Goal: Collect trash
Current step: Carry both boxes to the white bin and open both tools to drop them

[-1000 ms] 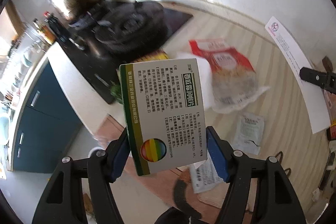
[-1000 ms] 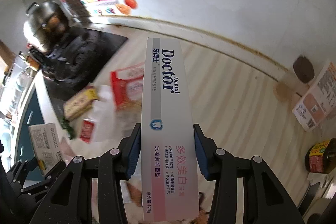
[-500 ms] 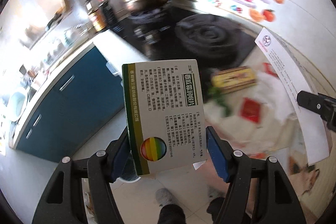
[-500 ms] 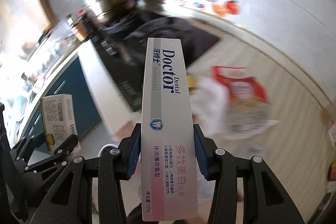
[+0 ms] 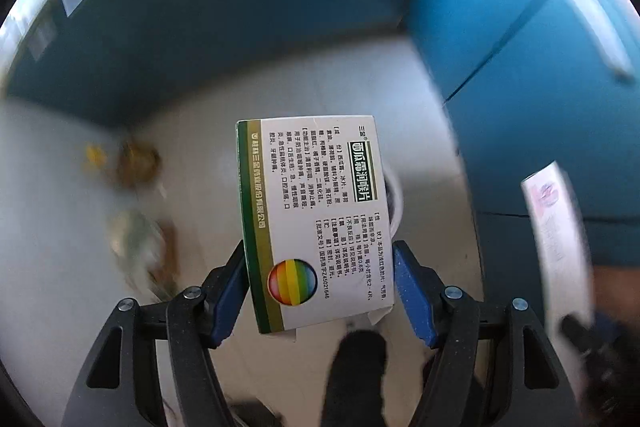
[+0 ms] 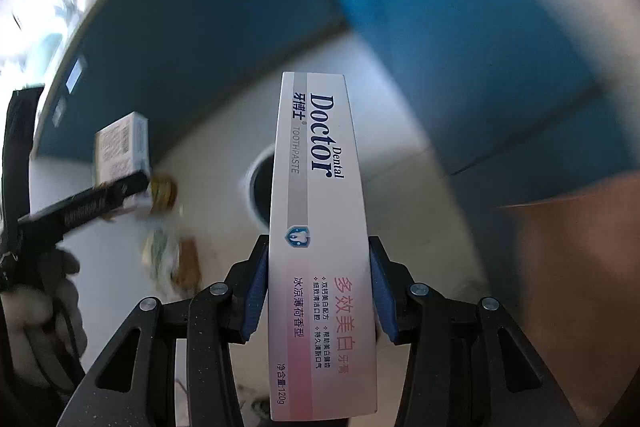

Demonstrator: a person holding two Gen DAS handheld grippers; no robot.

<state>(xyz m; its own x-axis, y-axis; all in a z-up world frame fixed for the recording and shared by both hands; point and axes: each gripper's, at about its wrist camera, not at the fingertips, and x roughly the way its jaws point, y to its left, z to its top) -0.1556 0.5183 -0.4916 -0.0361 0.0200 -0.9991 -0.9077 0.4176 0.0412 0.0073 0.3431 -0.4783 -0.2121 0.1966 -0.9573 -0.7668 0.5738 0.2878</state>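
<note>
My left gripper (image 5: 319,289) is shut on a white and green medicine box (image 5: 312,219) with a rainbow circle. My right gripper (image 6: 318,291) is shut on a long white and pink toothpaste box (image 6: 318,247). Both point down at the pale floor. A round white-rimmed bin (image 6: 260,187) with a dark opening stands on the floor, partly hidden behind the toothpaste box; in the left wrist view only its rim (image 5: 396,203) shows behind the medicine box. The left gripper and its box (image 6: 120,143) show at the left of the right wrist view; the toothpaste box (image 5: 556,227) shows at the right of the left wrist view.
Blue cabinet fronts (image 5: 520,47) stand behind and to the right of the bin. Blurred scraps of trash (image 5: 136,227) lie on the floor to the left. My dark shoe (image 5: 360,367) is at the bottom.
Both grippers have swung away from the countertop and stove and down toward the floor, still holding their boxes. The bin and cabinet fronts have come into view.
</note>
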